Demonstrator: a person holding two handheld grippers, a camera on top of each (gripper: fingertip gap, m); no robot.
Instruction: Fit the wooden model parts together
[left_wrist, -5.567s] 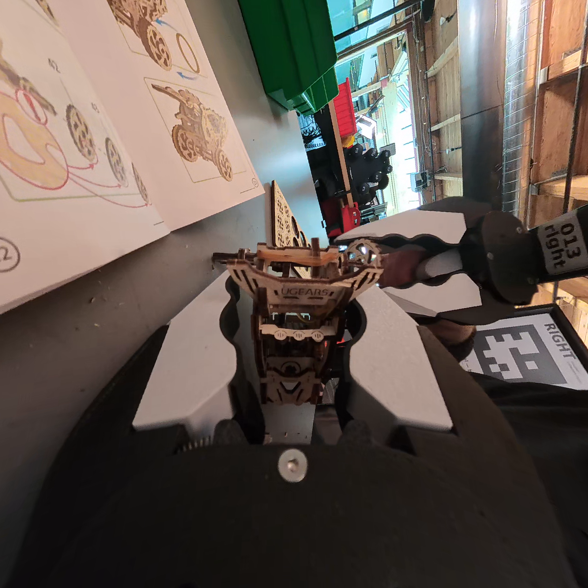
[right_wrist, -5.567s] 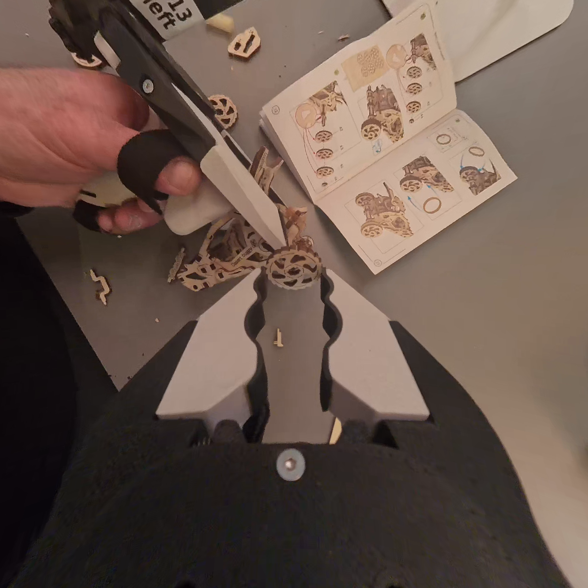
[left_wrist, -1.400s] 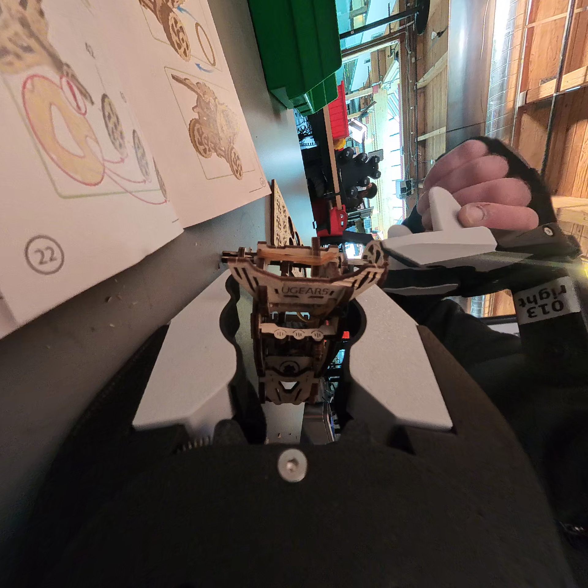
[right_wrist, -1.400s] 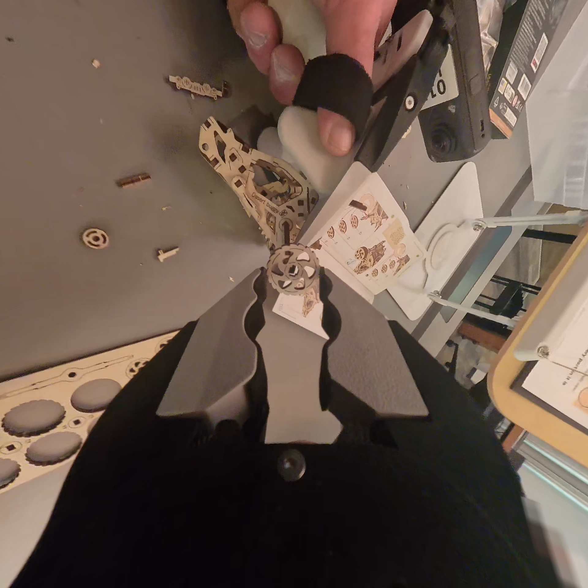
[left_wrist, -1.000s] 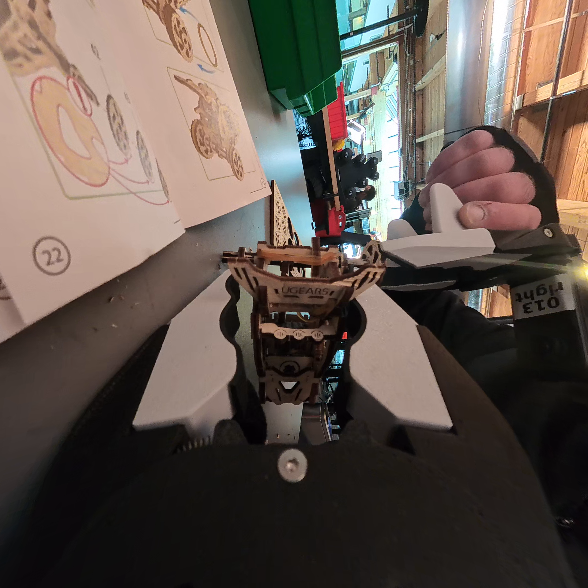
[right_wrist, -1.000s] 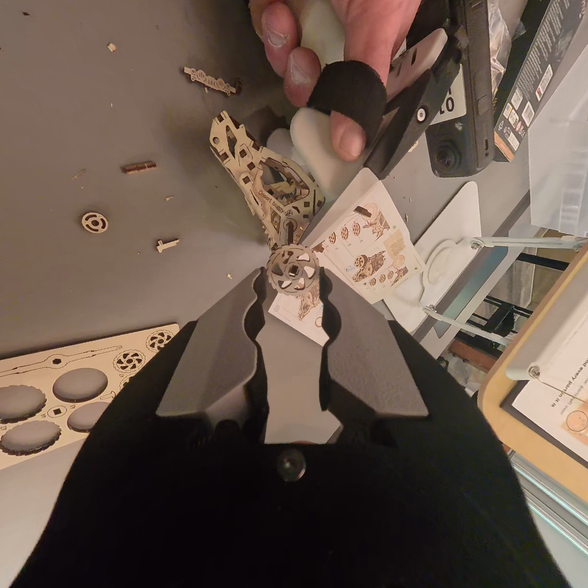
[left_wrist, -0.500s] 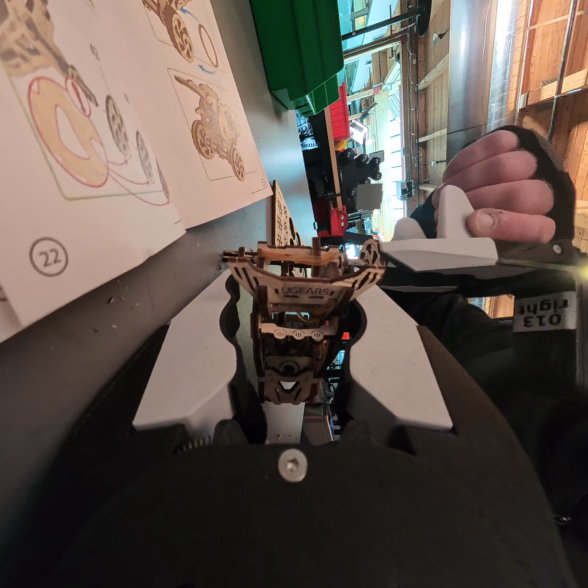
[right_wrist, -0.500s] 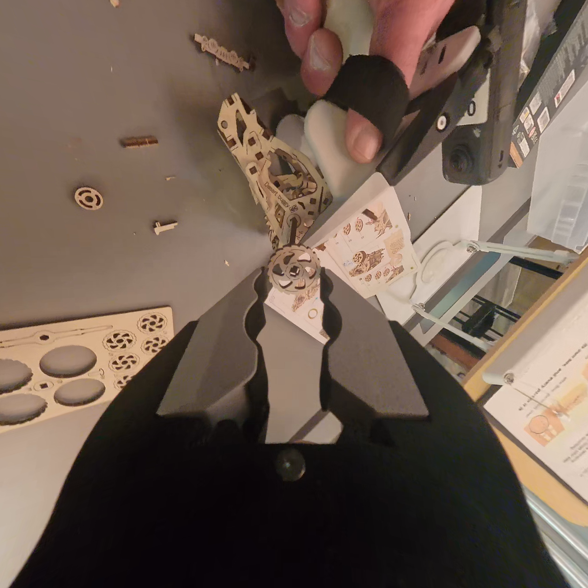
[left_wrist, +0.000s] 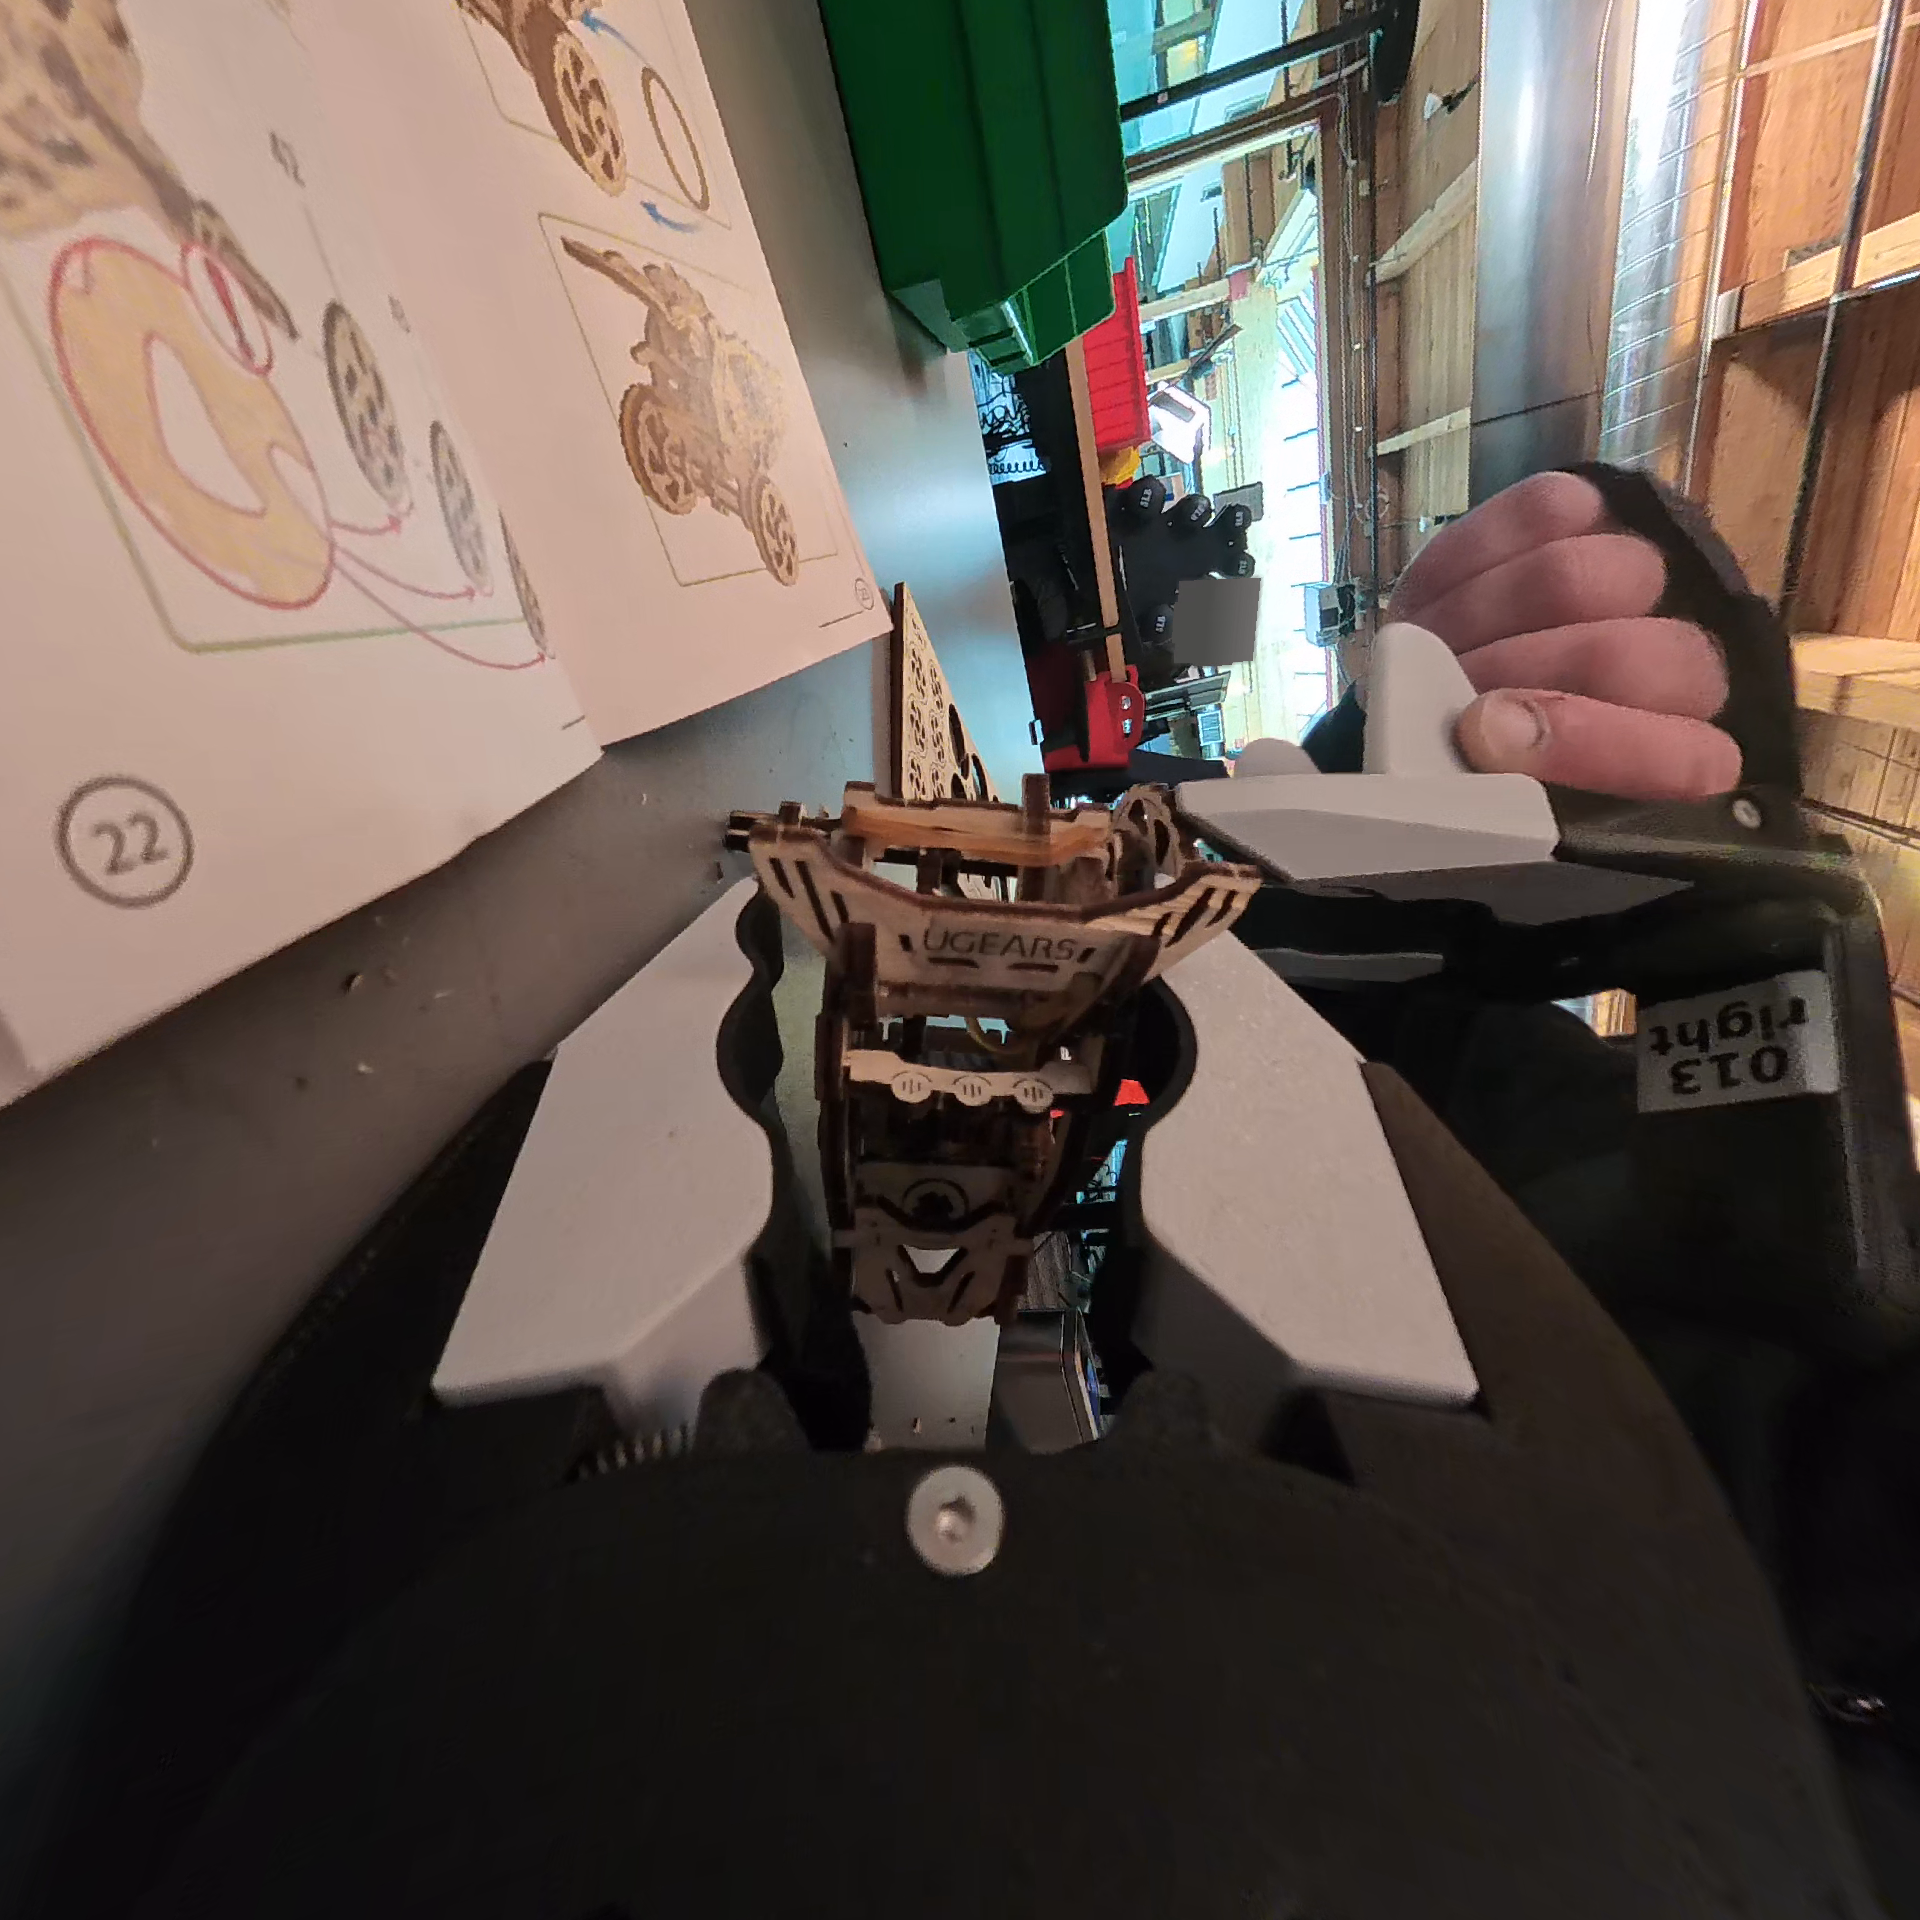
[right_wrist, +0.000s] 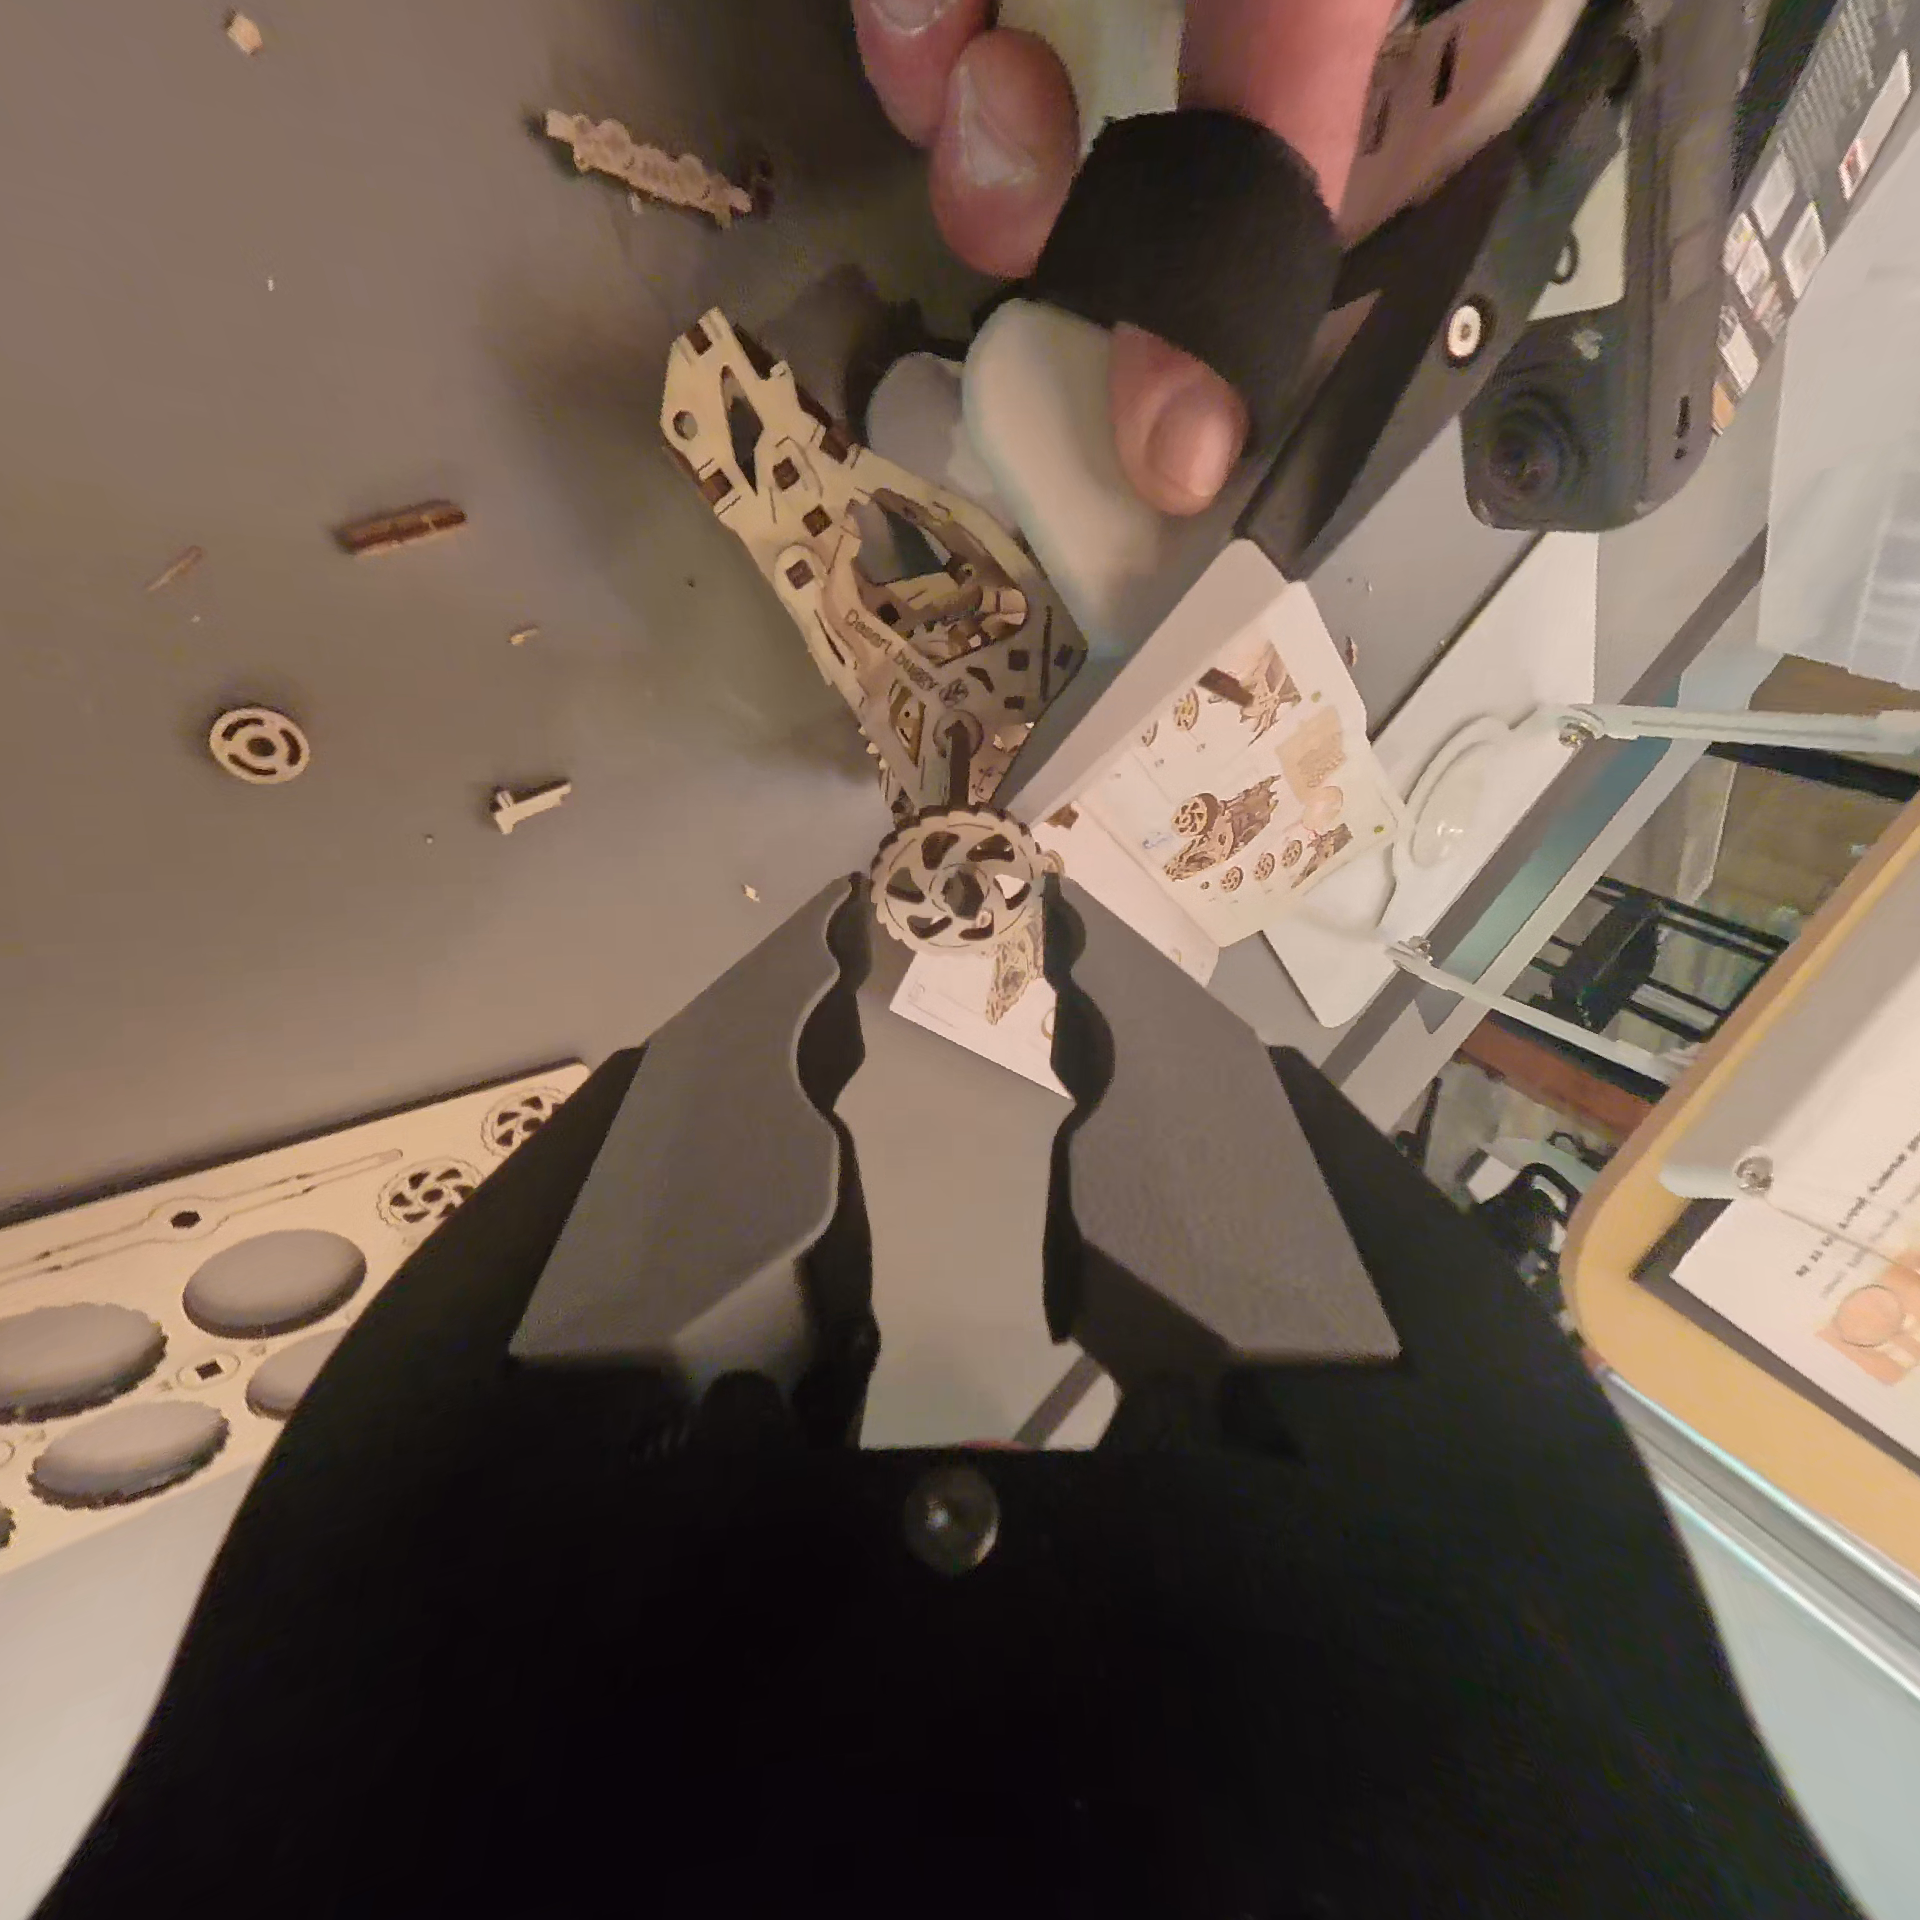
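Note:
My left gripper (left_wrist: 966, 935) is shut on the wooden buggy body (left_wrist: 966, 1049) and holds it side-on just above the grey table (left_wrist: 260, 1143). My right gripper (right_wrist: 951, 894) is shut on a small toothed wooden wheel (right_wrist: 954, 891). The wheel sits against the axle end at the tip of the buggy body (right_wrist: 883, 603). In the left wrist view the right gripper's fingers (left_wrist: 1351, 831) reach in from the right, with the wheel (left_wrist: 1143, 831) at the body's right side. In the right wrist view the left gripper's fingers (right_wrist: 1039, 520) clamp the body, under a person's hand (right_wrist: 1039, 135).
An open instruction booklet (left_wrist: 312, 416) lies beside the model and also shows in the right wrist view (right_wrist: 1247, 790). A punched wooden part sheet (right_wrist: 208, 1299) lies at lower left. A loose ring (right_wrist: 258, 744), peg (right_wrist: 530, 806) and short strips (right_wrist: 400, 528) lie on the table (right_wrist: 260, 935). A green bin (left_wrist: 987, 156) stands at the back.
The right gripper has rolled and swung around with the wheel, and the buggy body now looks nearer and larger in its view. The wheel stays at the axle. The left gripper's hold is unchanged.

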